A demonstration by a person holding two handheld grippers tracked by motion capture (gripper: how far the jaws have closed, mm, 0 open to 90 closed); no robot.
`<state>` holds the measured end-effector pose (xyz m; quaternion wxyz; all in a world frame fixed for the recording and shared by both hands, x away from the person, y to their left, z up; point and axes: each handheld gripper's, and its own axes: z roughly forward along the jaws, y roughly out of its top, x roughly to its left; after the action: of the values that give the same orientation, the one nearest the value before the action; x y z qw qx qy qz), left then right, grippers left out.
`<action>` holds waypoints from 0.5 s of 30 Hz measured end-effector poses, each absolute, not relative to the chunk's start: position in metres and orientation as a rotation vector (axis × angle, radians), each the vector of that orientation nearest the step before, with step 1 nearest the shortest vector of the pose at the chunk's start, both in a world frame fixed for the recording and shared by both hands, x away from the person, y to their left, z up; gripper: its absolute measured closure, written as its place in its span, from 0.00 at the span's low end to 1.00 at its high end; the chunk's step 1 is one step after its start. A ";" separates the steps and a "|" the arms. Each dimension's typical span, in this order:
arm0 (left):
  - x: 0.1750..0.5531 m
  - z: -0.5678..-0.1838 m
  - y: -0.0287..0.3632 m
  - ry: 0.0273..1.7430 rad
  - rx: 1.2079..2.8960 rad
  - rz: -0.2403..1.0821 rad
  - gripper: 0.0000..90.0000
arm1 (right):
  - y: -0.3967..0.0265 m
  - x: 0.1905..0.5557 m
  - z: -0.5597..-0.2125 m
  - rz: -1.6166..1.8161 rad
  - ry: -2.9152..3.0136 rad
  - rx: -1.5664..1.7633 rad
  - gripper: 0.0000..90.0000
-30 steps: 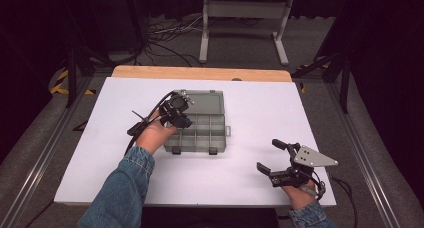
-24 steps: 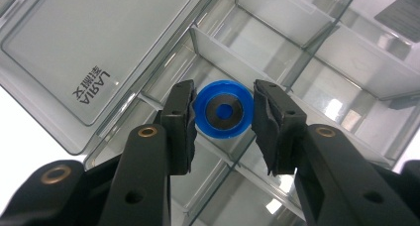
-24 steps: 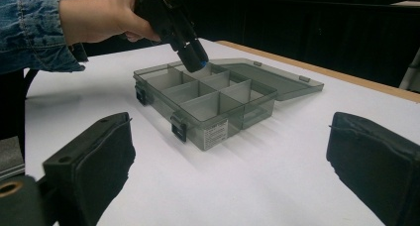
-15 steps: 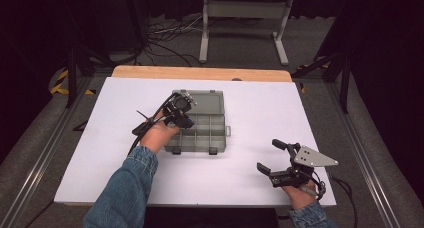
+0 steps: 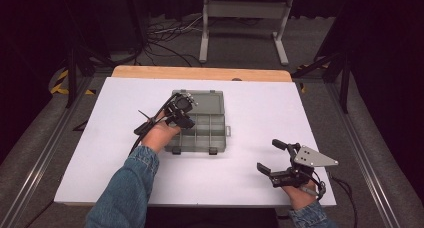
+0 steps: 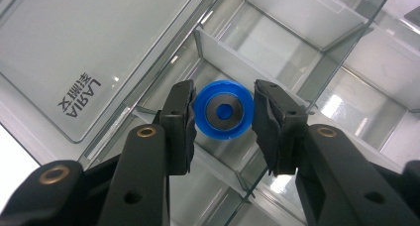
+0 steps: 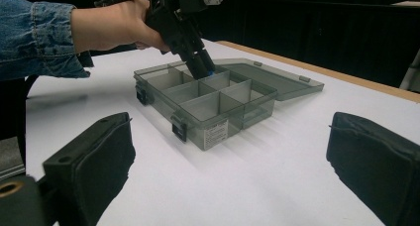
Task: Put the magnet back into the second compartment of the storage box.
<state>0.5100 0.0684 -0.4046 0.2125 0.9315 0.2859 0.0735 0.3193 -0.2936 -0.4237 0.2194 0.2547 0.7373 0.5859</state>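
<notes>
One blue wheel (image 6: 223, 111) sits pinched in the left gripper (image 6: 223, 122), which has dipped into the open box (image 5: 210, 133); right gripper (image 5: 274, 156), spread, waits beside it.

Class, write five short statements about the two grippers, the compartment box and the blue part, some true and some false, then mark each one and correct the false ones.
1. The compartment box has its lid open. True.
2. The left gripper has a blue wheel between its jaws. True.
3. The right gripper is shut on a screw. False: its jaws are wide apart and hold nothing.
4. The right gripper is inside the box. False: it is over the white table, off to the box's right.
5. The lid carries printed lettering. True.
</notes>
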 end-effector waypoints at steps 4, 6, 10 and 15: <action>0.510 -0.404 0.068 0.788 2.593 0.209 0.68 | -0.293 0.319 -0.424 1.619 2.041 0.705 0.05; 0.509 -0.404 0.069 0.788 2.591 0.201 0.68 | -0.294 0.319 -0.424 1.616 2.042 0.705 0.05; 0.509 -0.404 0.069 0.783 2.592 0.203 0.66 | -0.294 0.319 -0.424 1.621 2.038 0.708 0.05; 0.503 -0.399 0.068 0.775 2.590 0.261 0.59 | -0.294 0.319 -0.423 1.620 2.039 0.707 0.05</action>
<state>0.5035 0.0685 -0.3987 0.2111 0.9321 0.2788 0.0939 0.3191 -0.2941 -0.4234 0.2199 0.2556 0.7372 0.5856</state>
